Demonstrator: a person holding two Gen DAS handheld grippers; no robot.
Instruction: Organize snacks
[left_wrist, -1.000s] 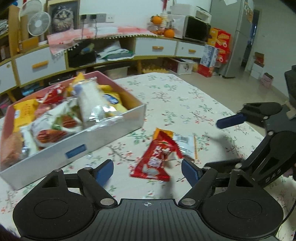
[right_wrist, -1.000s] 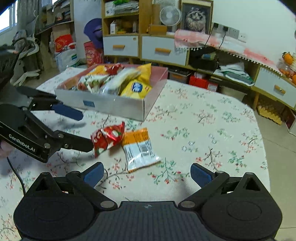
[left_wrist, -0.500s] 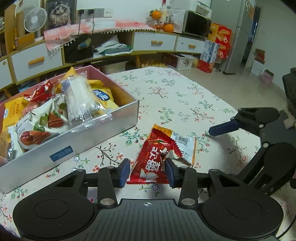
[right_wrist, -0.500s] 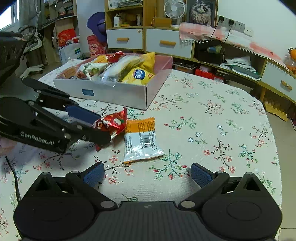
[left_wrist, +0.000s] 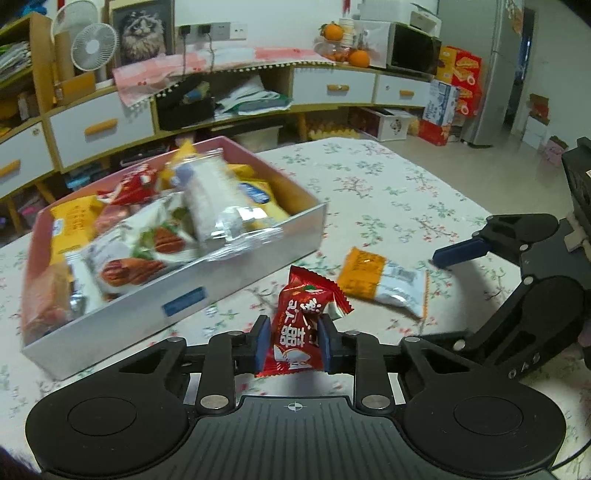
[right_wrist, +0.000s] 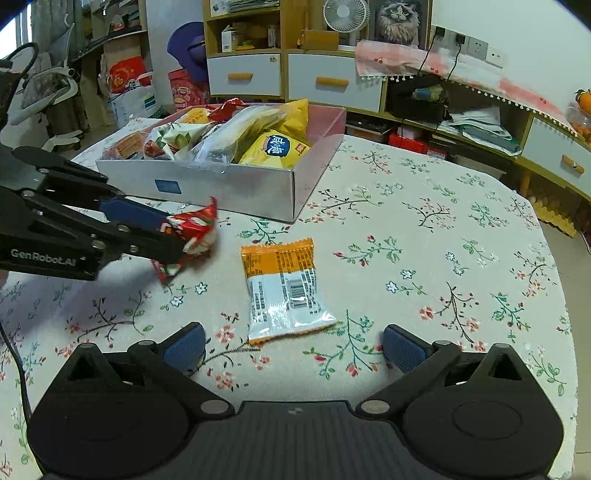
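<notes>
Left gripper (left_wrist: 292, 345) clamped a red snack packet (left_wrist: 301, 328) mid-frame, right gripper (right_wrist: 293, 347) gaped wide near an orange packet (right_wrist: 284, 290), box (right_wrist: 236, 188) upper left.

- Even indoor light is filling both views, moderately bright, its source not showing.
- Soft shadows are falling on the floral tablecloth (right_wrist: 424, 229) beneath the left gripper (right_wrist: 173, 236).
- Motion blur is smearing the snack box (left_wrist: 229, 284) and its packets in the left wrist view; the right wrist view is staying sharper.
- Glare is glinting off the orange-and-white packet (right_wrist: 284, 291).
- Fisheye distortion is bending shelves and table edges, and the corners are darkening to black.
</notes>
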